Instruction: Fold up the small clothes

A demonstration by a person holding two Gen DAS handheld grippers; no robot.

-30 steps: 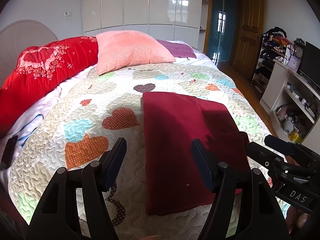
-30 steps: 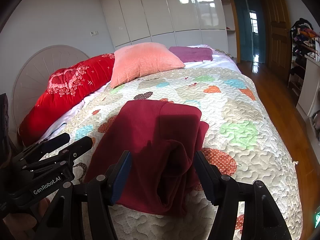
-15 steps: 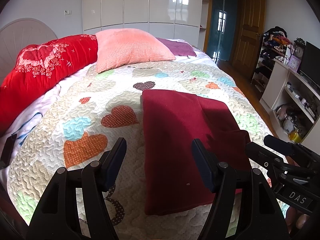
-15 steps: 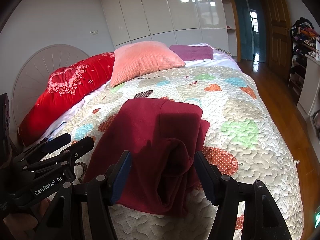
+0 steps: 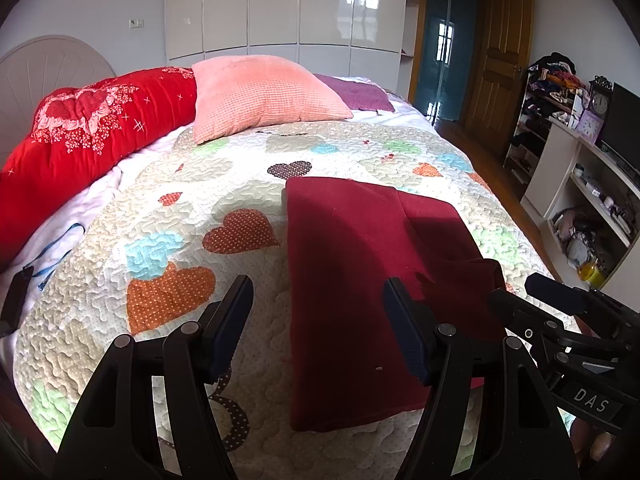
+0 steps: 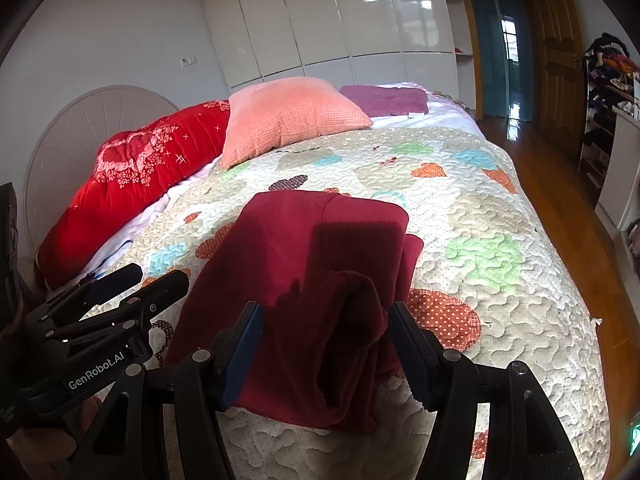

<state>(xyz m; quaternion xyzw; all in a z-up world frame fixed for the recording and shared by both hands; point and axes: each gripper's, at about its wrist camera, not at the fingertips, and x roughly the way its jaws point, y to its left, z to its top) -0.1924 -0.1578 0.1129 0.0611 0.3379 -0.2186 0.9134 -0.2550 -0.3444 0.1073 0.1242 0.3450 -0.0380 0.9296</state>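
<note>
Glossy white wardrobe doors [image 5: 280, 4] line the far wall of the bedroom, with a brown wooden door [image 5: 500, 56] to their right and polished wood floor [image 6: 560, 184] running along the bed's right side. Most of both views is filled by a bed under a quilt [image 5: 200, 208], cream and stitched in wavy lines, dotted all over and patched with hearts in orange, red, green and blue. At the head stands a rounded pale headboard [image 6: 80, 128] with fan ribs, and against it lies a long puffy red bolster [image 5: 88, 136] printed with white and pink flowers. Beside that leans a square pink pillow [image 5: 264, 96] with a waffle weave, and behind it lies a flat purple towel [image 6: 384, 100]. On the right, white shelves [image 5: 592, 200] hold a clutter of small things, a clock and a dark screen. Near the foot of the quilt lies a dark red garment [image 5: 352, 264], soft and matte like fleece, folded into a long rectangle with a straight left edge; its right side is bunched into loose, thick folds. The left gripper [image 5: 318, 328] hangs over the garment's left edge, jaws apart and holding nothing. The right gripper [image 6: 326, 352] hangs over the bunched side, jaws likewise apart and empty, the folds showing between its blue-faced fingers [image 6: 240, 352].
</note>
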